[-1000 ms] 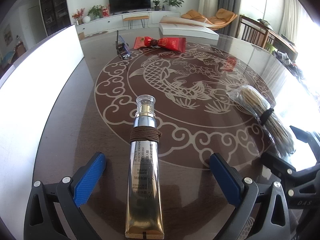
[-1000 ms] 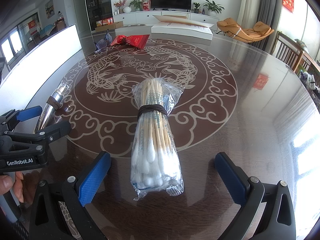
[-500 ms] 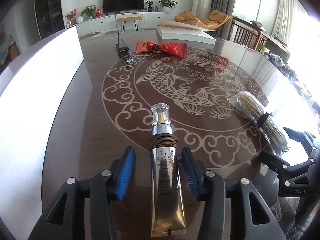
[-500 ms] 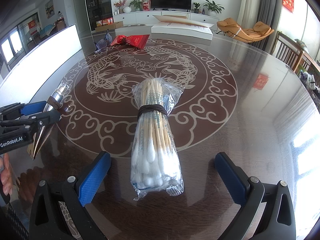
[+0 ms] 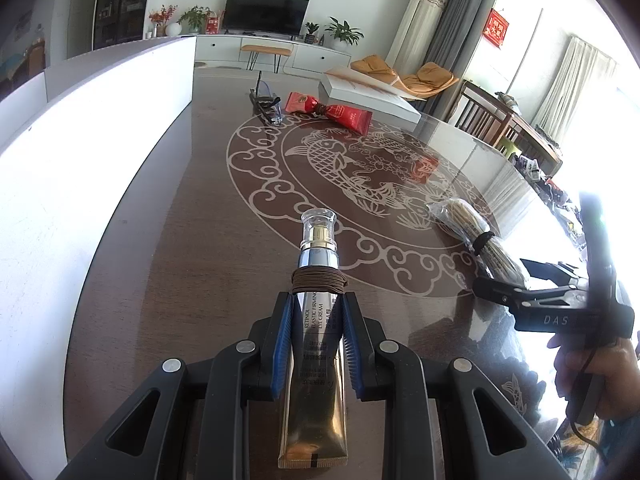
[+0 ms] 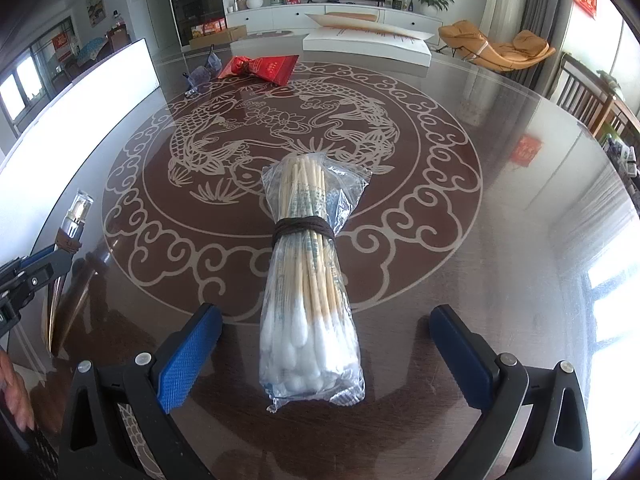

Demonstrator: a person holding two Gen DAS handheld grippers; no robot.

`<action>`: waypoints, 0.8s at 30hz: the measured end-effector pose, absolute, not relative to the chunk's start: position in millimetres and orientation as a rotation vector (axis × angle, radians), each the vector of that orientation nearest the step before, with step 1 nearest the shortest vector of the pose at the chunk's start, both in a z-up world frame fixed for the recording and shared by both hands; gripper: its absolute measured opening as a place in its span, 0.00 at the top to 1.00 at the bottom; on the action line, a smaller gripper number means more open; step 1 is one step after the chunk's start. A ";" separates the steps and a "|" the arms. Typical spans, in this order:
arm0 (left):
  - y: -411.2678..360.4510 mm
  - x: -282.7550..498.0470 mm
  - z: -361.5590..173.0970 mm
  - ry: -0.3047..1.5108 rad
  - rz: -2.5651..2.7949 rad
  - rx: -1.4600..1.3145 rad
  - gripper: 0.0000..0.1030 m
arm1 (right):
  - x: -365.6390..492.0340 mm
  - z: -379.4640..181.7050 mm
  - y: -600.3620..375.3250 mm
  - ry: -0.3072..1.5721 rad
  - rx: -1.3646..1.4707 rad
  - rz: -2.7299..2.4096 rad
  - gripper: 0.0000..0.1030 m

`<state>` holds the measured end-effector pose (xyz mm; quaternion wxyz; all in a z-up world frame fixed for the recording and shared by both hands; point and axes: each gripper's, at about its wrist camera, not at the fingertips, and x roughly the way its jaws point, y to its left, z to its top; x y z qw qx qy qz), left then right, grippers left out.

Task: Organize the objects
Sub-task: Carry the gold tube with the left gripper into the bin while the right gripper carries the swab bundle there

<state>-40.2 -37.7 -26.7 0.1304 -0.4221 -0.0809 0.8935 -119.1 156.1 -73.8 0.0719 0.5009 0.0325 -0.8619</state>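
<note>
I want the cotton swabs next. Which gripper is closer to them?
Right. The right gripper sits open around the cotton swab bundle, one finger on each side, not touching. The left gripper is off to the side, shut on the eye cream tube.

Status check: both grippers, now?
Left gripper shut on eye cream tube. Right gripper open, straddling cotton swab bundle. Nothing in the way.

Dark brown glossy worktop (image 6: pixel 500 240) with pale fish-and-cloud scroll medallion. Gold and chrome cream tube (image 5: pixel 318 344), clear cap, brown cord wrapping. Pale wooden cotton swabs (image 6: pixel 310 280), white tips, clear bag, dark brown band. Red pouch (image 5: pixel 334 112). Blue pads, black frame on left hand-held gripper (image 5: pixel 316 332) and right hand-held gripper (image 6: pixel 320 344).
</note>
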 end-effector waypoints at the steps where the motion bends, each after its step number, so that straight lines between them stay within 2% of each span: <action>1: -38.2 -37.4 -25.4 -0.238 2.597 -1.215 0.76 | -125.0 -71.1 158.1 0.057 1.511 -2.568 0.04; 3: -39.4 -32.5 -22.5 -0.245 2.603 -1.196 0.76 | -137.1 -66.7 158.9 0.022 1.523 -2.541 0.17; 4: -40.6 -29.9 -20.4 -0.247 2.607 -1.185 0.76 | -142.5 -64.9 156.7 0.054 1.538 -2.541 0.35; 5: -42.6 -27.1 -17.1 -0.253 2.612 -1.172 0.76 | -146.9 -62.4 153.4 0.108 1.549 -2.542 0.67; 6: -45.1 -24.1 -13.0 -0.261 2.617 -1.157 0.76 | -150.4 -59.3 150.4 0.126 1.558 -2.523 0.72; 12: -73.0 0.5 40.0 -0.374 2.668 -0.998 0.76 | -142.6 -10.3 123.3 0.040 1.451 -2.484 0.72; 18: -134.7 16.8 106.3 -0.452 2.791 -0.837 0.76 | -127.5 60.6 16.7 -0.047 1.198 -2.328 0.72; 24: -236.9 17.4 107.8 -0.532 2.997 -0.945 0.76 | -115.0 95.5 -117.0 -0.101 1.066 -2.101 0.72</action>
